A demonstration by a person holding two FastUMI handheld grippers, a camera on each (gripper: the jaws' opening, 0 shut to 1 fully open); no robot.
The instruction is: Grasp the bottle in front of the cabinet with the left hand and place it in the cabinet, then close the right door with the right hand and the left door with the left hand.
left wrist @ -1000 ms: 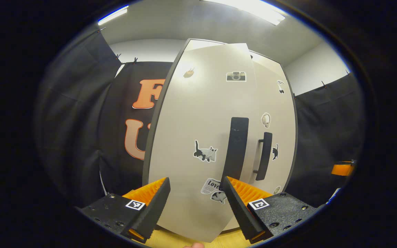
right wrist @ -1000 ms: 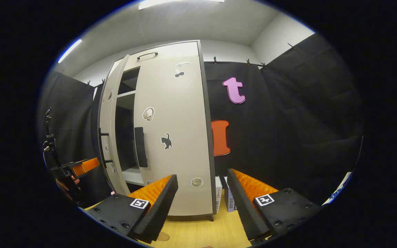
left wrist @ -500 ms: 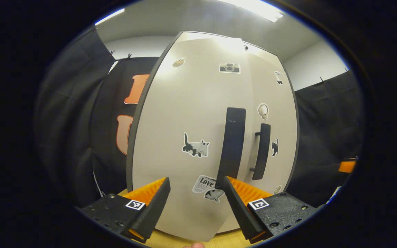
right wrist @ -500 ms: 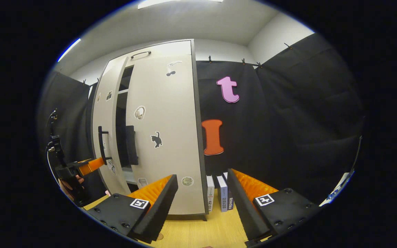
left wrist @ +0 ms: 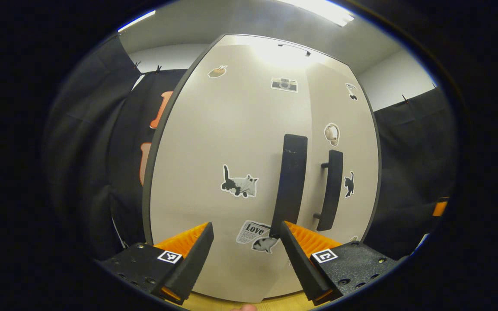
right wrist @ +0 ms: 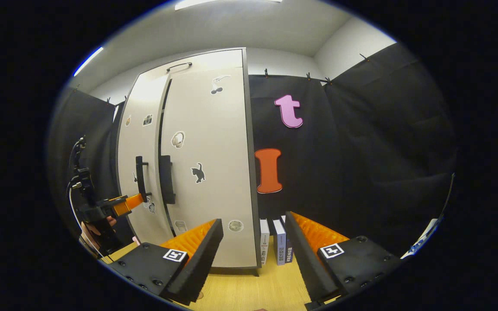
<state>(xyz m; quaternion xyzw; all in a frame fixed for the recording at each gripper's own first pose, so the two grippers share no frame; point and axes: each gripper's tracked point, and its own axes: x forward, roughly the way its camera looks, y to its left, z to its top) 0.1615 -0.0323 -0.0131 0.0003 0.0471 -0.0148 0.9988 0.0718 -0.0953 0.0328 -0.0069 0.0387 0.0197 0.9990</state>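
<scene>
The pale cabinet (left wrist: 231, 129) stands right in front of my left gripper (left wrist: 244, 226), which is open with nothing between its fingers. Its right fingertip (left wrist: 284, 229) sits at the bottom end of the left door's black handle (left wrist: 291, 181). The right door's handle (left wrist: 330, 190) is just beyond. In the right gripper view the left door (right wrist: 138, 142) is nearly flush, with a thin dark slit (right wrist: 161, 138) beside the right door (right wrist: 208, 151). There the left gripper (right wrist: 121, 206) touches the left door near its handle (right wrist: 141, 179). My right gripper (right wrist: 253, 220) is open, back from the cabinet. The bottle is hidden.
Several books (right wrist: 275, 242) stand upright on the wooden floor (right wrist: 253, 289) against the cabinet's right side. Black cloth walls (right wrist: 361, 151) surround the booth. A hand (right wrist: 97, 226) holds the left gripper at the far left.
The left door has swung inward with my left gripper behind it, and the wide dark opening has narrowed to a slit. The right gripper has barely moved.
</scene>
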